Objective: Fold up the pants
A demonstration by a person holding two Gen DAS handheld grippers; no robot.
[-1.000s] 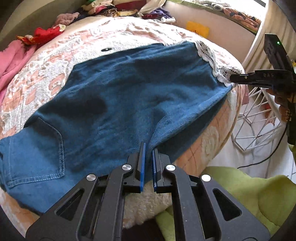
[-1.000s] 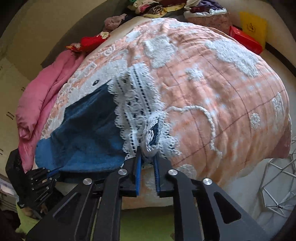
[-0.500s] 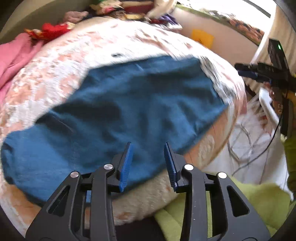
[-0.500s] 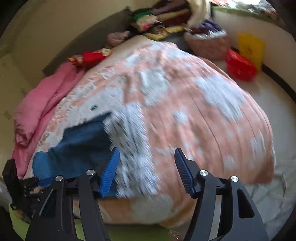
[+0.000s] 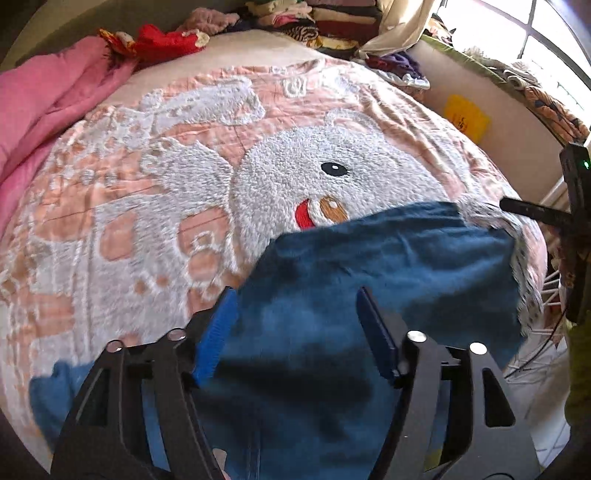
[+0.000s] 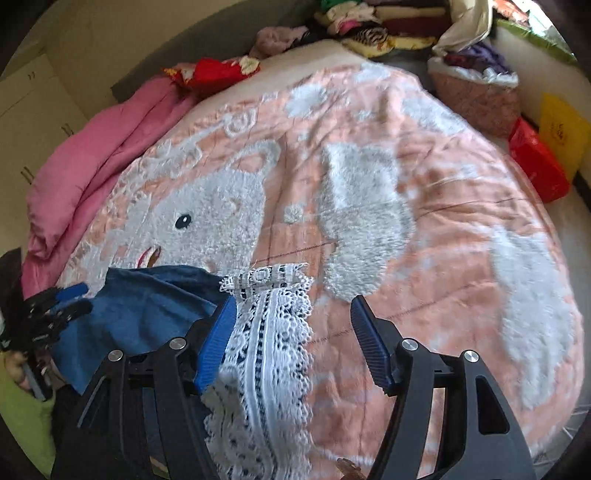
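While both claws gape, pants [image 5: 388,266] apparently lie just beneath.

Pants [image 5: 388,280] lie on the blanket [image 5: 166,192] at the near edge of the bed, lace hem [image 6: 269,354] at their right end. Left gripper [image 5: 295,332] sits above the near middle of the pants, fingers spread, nothing between. Right gripper [image 6: 293,339] sits over the lace hem, fingers spread. Quilt [image 6: 85,162] lies bunched along the far left. Clothes pile [image 5: 314,22] stands far behind the bed. Basket [image 6: 476,96] far right.
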